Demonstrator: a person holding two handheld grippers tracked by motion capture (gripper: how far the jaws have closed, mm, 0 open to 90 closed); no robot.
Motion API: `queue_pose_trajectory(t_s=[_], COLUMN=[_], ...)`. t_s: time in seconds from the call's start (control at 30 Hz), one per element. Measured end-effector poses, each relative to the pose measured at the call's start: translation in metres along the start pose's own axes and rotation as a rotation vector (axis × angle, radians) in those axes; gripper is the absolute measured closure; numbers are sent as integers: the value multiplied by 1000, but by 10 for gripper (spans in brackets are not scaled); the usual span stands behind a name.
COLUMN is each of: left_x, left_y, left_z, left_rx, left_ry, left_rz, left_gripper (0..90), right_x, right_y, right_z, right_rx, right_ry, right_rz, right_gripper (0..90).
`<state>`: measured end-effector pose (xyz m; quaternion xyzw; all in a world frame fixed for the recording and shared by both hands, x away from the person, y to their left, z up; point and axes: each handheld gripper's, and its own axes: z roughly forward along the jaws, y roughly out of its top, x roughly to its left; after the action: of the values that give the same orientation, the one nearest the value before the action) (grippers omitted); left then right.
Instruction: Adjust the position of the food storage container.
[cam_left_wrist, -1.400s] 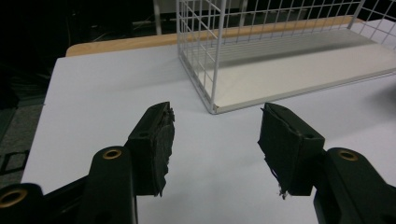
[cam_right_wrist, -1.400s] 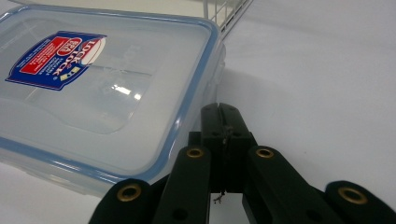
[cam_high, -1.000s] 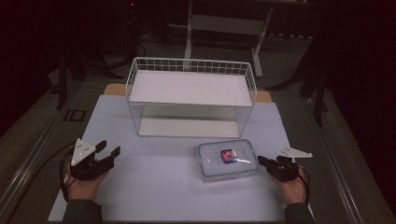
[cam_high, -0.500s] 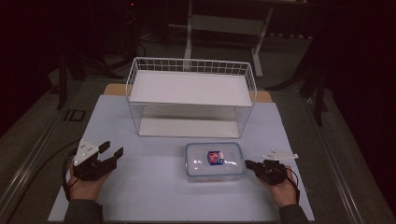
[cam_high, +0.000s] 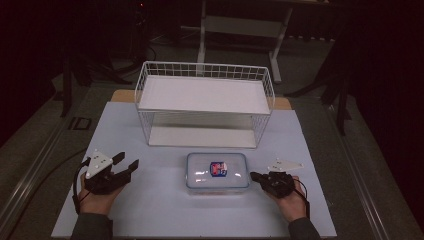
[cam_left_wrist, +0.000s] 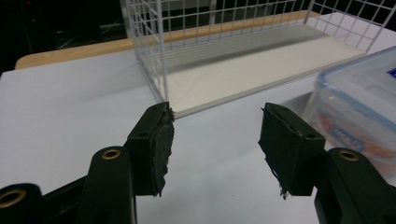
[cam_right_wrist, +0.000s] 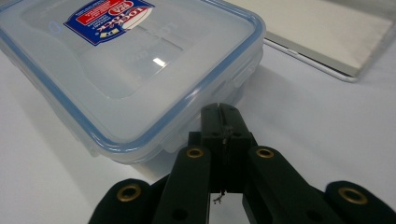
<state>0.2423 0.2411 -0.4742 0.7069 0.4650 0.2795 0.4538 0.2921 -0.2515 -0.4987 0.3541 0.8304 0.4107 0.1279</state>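
Note:
A clear plastic box (cam_high: 218, 172) with a blue-rimmed lid and a red and blue label lies flat on the white table, in front of the wire rack (cam_high: 205, 102). My right gripper (cam_high: 254, 176) is shut with nothing held, its tips at the box's right side (cam_right_wrist: 243, 77); the right gripper view shows the closed jaws (cam_right_wrist: 221, 114) touching or almost touching that side. My left gripper (cam_high: 125, 162) stands open to the left of the box, well apart from it. Between its spread jaws (cam_left_wrist: 215, 135) is bare table, with the box (cam_left_wrist: 359, 107) at the right edge.
The white wire rack has an upper shelf (cam_high: 202, 93) and a lower white board (cam_high: 200, 136) and stands at the back middle of the table (cam_high: 160, 210). The table's wooden far edge (cam_high: 122, 95) shows behind it. Dark floor and stands surround the table.
The box has slid left across the table, from the right side to the middle front. My right gripper followed it leftward, shut against its side. The left gripper barely moved.

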Motion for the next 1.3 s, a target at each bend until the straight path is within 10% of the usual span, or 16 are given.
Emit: queue_pose_trajectory(t_s=[0.6,0.9,1.3], left_x=[-15,-35,-55], left_y=[3,11,12], left_z=[9,28,58], left_rx=[8,27,104], left_ry=[-82,-176,-304], left_rz=[2,6,-64], left_gripper=[433,425,366], right_x=[24,19,24], right_y=[17,28,33], right_z=[27,13,22], right_rx=[-11,-92,-73], right_ry=[47,66,129], right_rz=[-23,88,164], right_gripper=[894,572,427])
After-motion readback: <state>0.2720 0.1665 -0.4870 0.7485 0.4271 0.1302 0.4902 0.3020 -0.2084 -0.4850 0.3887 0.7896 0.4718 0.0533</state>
